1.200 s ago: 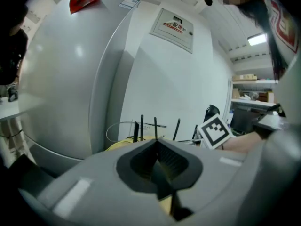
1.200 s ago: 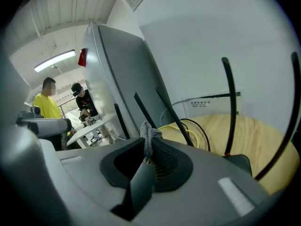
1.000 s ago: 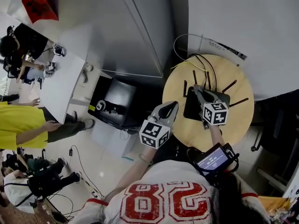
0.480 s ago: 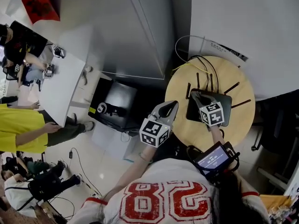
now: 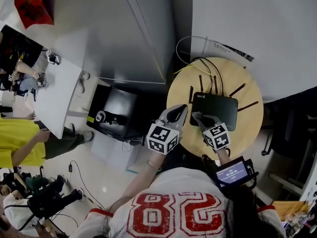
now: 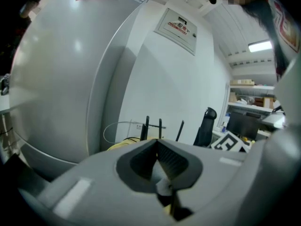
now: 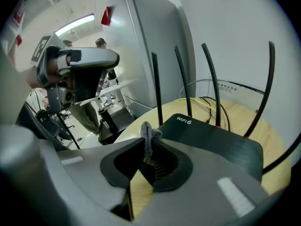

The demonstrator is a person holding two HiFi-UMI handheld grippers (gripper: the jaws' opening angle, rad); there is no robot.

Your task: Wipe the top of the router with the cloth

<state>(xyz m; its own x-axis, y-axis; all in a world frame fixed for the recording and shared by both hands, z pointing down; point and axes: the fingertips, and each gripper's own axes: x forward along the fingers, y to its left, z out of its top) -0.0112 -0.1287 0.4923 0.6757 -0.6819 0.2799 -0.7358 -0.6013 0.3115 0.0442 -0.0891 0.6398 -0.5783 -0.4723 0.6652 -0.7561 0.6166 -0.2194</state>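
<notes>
- Black plastic router (image 5: pixel 218 108) lies flat on the round wooden worktop (image 5: pixel 247 133), its thin antennas standing up along the far edge; the right tool view shows "WIFI6" printed on its lid.
- Grey cloth (image 7: pixel 149 133) is a small bunched wad whose tuft sticks up above the jaw tips of the right tool (image 7: pixel 151 150).
- Right tool jaws are pressed together on the cloth, with only the fabric between them.
- From the head view, the right tool (image 5: pixel 198 117) has its tip over the near-left part of the router, and its marker cube sits nearer the person.
- Whether the cloth actually touches the lid cannot be told; in the right tool view the wad sits just in front of the router's corner, with bare wood showing under the jaws.
- Left tool (image 6: pixel 157 142) has its jaws closed tip to tip and nothing is caught between them.
- In the head view the left tool (image 5: pixel 179 111) hangs over the worktop's left rim, just beside the router and clear of it.
- Yellow cable (image 5: pixel 190 67) and black cables run off the router's back edge across the wood.
- A grey cabinet (image 5: pixel 133 38) stands to the left of the worktop.
</notes>
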